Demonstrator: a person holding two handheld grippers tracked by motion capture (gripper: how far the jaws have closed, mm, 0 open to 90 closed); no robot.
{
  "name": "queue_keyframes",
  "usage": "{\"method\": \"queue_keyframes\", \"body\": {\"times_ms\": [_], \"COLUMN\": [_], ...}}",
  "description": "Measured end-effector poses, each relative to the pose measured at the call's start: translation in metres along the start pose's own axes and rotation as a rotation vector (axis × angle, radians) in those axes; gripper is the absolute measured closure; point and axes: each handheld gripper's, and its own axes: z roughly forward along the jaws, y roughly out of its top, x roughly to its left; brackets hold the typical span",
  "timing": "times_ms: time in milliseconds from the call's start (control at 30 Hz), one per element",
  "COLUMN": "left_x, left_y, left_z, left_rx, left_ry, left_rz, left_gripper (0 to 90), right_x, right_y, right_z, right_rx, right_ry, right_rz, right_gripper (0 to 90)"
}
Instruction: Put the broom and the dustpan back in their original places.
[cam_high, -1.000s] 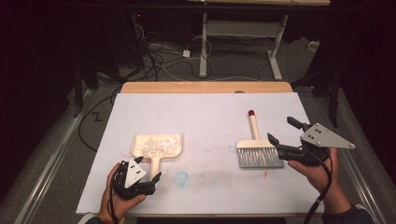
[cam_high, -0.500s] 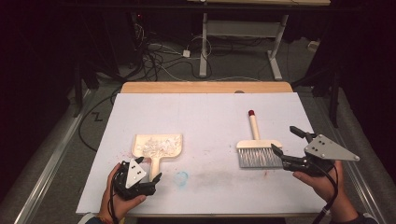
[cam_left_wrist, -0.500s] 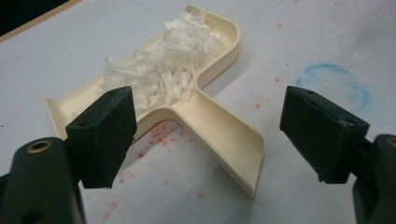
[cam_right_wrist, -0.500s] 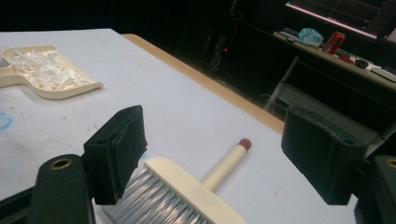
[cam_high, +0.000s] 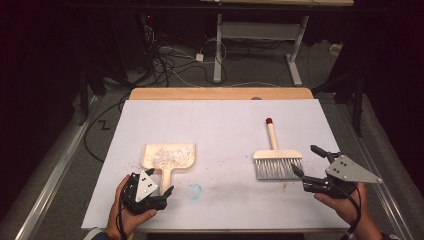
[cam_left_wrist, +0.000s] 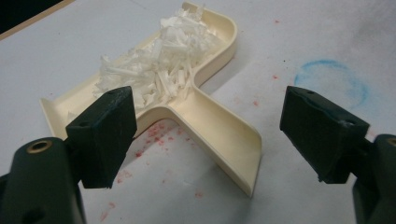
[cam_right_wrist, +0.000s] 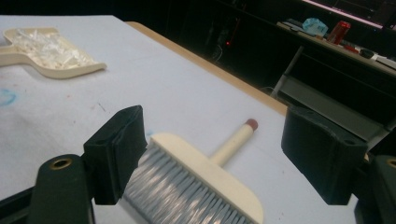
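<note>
A cream dustpan lies at the left of the white sheet with white paper shreds heaped in it. Its handle points toward my left gripper, which is open; the handle's end lies between the jaws without touching them. A cream hand brush with grey bristles lies at the right, its red-tipped handle pointing away. My right gripper stands open just right of the bristles, and in its own view the brush head sits low between its jaws.
A blue chalk ring and red specks mark the white sheet near the dustpan handle. A wooden table edge runs along the far side. Beyond it are floor cables and a desk frame.
My right gripper has drawn back toward the near edge of the table, staying open beside the brush. The left gripper, dustpan and brush have not moved.
</note>
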Motion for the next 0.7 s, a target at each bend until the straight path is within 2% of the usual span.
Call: {"method": "queue_keyframes", "body": {"times_ms": [100, 167, 233, 333, 400, 567, 633, 700], "left_x": [0.000, 0.000, 0.001, 0.001, 0.002, 0.002, 0.002, 0.001], "left_y": [0.000, 0.001, 0.001, 0.001, 0.001, 0.002, 0.003, 0.003], "left_z": [0.000, 0.001, 0.001, 0.002, 0.003, 0.004, 0.004, 0.004], "left_rx": [-0.003, -0.005, -0.003, -0.007, -0.005, -0.012, -0.014, -0.011], "left_ry": [0.001, -0.001, -0.002, -0.006, -0.008, -0.011, -0.010, -0.011], "left_rz": [0.000, 0.000, 0.001, -0.002, 0.000, 0.005, 0.008, 0.007], "left_gripper": [17.9, 17.9, 17.9, 17.9, 17.9, 17.9, 17.9, 17.9], "right_x": [0.003, 0.005, 0.006, 0.009, 0.010, 0.009, 0.008, 0.008], "right_y": [-0.009, -0.013, -0.017, -0.025, -0.032, -0.050, -0.057, -0.060], "right_z": [0.001, 0.002, 0.001, 0.001, 0.001, 0.003, 0.004, 0.004], "right_rx": [0.010, 0.017, 0.020, 0.036, 0.039, 0.059, 0.070, 0.080], "right_ry": [0.007, -0.006, 0.002, -0.012, -0.010, -0.019, -0.001, 0.002], "right_rz": [0.001, -0.021, 0.000, -0.017, 0.009, 0.014, 0.044, 0.043], "right_gripper": [22.7, 22.7, 22.7, 22.7, 22.9, 24.0, 24.0, 23.7]}}
